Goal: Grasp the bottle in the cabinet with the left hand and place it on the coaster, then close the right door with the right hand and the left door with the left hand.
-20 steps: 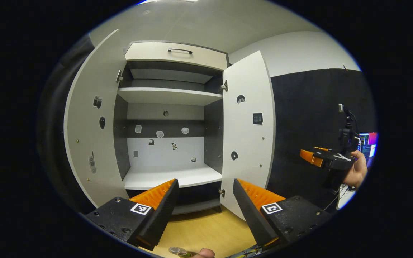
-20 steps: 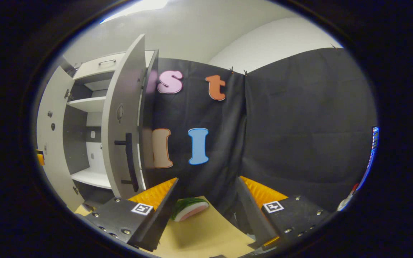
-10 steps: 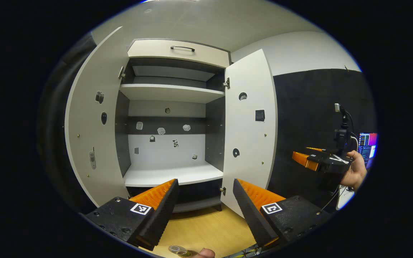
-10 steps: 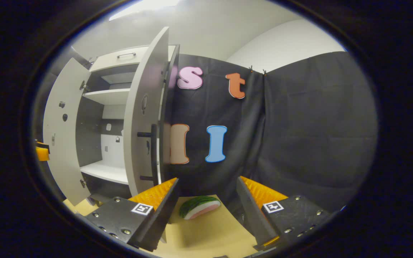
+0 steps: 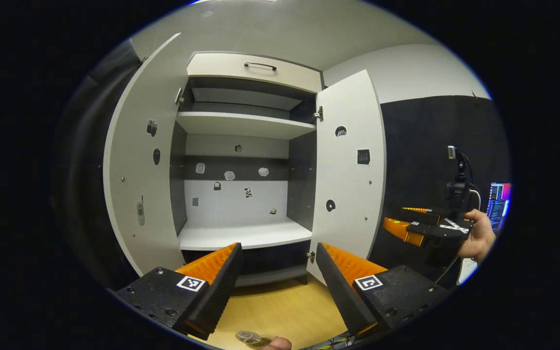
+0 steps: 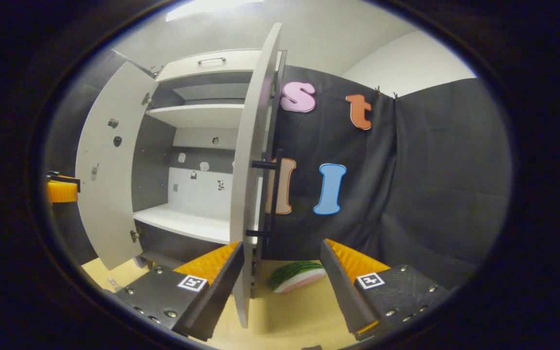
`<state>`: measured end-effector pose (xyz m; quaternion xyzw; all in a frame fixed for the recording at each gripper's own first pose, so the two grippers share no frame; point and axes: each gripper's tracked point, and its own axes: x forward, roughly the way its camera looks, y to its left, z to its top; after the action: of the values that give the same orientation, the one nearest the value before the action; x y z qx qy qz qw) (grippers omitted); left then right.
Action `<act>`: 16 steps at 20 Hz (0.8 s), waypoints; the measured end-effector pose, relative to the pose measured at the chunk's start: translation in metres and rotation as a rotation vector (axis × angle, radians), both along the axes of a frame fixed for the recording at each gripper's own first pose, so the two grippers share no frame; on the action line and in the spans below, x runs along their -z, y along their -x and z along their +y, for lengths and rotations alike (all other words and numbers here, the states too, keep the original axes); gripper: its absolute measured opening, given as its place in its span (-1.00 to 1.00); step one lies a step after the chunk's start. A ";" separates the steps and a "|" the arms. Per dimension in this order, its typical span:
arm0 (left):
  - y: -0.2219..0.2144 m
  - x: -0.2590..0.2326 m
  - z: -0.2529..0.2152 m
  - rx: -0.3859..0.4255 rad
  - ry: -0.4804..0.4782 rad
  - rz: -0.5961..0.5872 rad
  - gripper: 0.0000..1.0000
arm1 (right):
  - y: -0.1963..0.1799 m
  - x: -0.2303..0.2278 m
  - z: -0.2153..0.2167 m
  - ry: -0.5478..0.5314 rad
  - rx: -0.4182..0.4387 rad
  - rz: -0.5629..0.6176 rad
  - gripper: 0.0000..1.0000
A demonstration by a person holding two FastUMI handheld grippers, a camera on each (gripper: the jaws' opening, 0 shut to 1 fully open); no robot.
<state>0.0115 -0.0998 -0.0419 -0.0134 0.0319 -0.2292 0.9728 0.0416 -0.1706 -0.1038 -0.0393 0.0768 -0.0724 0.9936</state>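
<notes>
The cabinet stands with both doors swung out, the left door and the right door. Its shelves are bare, with small stickers on the back wall. My left gripper is open in front of the lower shelf, holding nothing. A small clear round thing sits at the bottom edge; I cannot tell what it is. My right gripper is open just before the right door, seen edge-on, near its black handle. A hand holds that right gripper.
A watermelon-slice toy lies on the wooden table between my right fingers, behind the door. The left gripper peeks in beside the left door. A camera stand and a monitor stand at the right.
The right gripper has moved closer to the right door, which now stands edge-on by its left finger. The left gripper has shifted slightly, so the cabinet sits further right in its view.
</notes>
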 end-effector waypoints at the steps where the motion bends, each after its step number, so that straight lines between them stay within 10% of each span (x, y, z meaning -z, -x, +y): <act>1: -0.001 0.001 0.003 -0.005 -0.005 0.002 0.92 | -0.002 0.000 0.003 -0.017 0.000 -0.004 0.89; 16: -0.006 0.013 0.037 -0.055 0.017 0.023 0.91 | -0.010 0.005 0.051 -0.084 -0.071 -0.012 0.87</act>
<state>0.0175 -0.0631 -0.0546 -0.0250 0.0408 -0.2027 0.9781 0.0513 -0.1195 -0.1087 0.0004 0.0724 -0.0342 0.9968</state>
